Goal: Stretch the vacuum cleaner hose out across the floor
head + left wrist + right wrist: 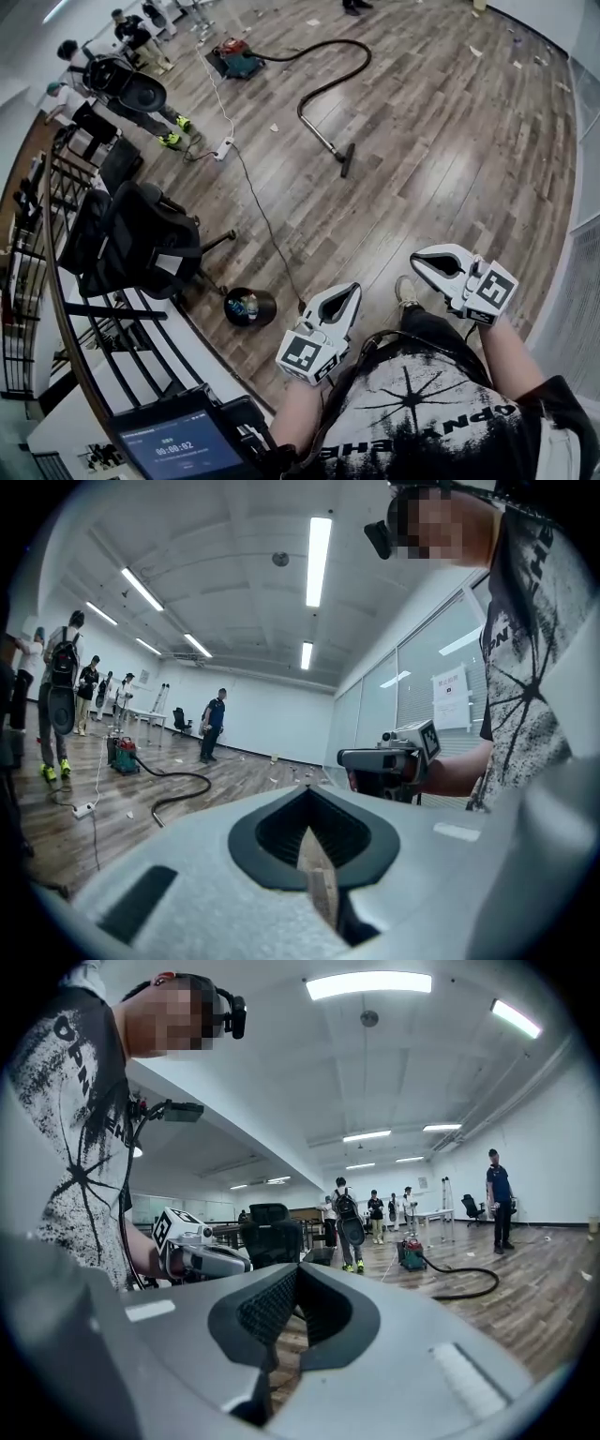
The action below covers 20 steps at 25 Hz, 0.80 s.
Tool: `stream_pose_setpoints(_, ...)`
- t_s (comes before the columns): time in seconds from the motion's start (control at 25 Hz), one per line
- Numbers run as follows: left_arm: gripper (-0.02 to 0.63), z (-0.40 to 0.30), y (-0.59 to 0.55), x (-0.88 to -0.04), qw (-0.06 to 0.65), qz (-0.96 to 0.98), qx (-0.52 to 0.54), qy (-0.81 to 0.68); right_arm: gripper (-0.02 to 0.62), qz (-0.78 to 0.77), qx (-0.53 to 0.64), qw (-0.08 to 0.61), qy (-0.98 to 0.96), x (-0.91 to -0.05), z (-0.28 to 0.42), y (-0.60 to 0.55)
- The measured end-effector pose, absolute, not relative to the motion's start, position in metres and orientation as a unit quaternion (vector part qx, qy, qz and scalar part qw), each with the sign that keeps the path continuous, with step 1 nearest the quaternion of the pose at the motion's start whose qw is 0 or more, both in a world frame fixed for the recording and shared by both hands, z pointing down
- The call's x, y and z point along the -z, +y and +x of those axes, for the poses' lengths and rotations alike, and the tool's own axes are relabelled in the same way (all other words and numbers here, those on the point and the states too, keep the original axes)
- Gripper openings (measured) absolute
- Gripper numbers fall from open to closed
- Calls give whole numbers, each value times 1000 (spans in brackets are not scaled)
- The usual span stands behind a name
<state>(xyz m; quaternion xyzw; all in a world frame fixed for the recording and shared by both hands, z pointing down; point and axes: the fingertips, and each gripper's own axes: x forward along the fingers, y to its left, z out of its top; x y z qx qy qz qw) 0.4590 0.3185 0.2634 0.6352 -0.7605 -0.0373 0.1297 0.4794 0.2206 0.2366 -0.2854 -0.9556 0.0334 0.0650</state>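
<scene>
Two grippers are seen, the left gripper and the right gripper, each with its jaws pressed together on nothing. One red-and-teal vacuum cleaner is set far left on the wooden plank floor. Its single black hose is laid in a smooth arc rightward and joined to a straight metal wand, well apart from both grippers.

Wooden floor is lying open up to the vacuum hose. Power cable, bin and office chair are crowding the left.
</scene>
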Motion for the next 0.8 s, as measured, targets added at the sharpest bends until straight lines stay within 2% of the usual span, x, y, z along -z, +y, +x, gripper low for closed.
stream_pose_setpoints(0.4,-1,383,257,-244,123,591,36,-796,8,-330,-22,58,-942,-223,409,152)
stream_pose_setpoints(0.8,-1,314,181,-243,111,543,48,-831,8,-344,-63,67,-935,-234,366,54)
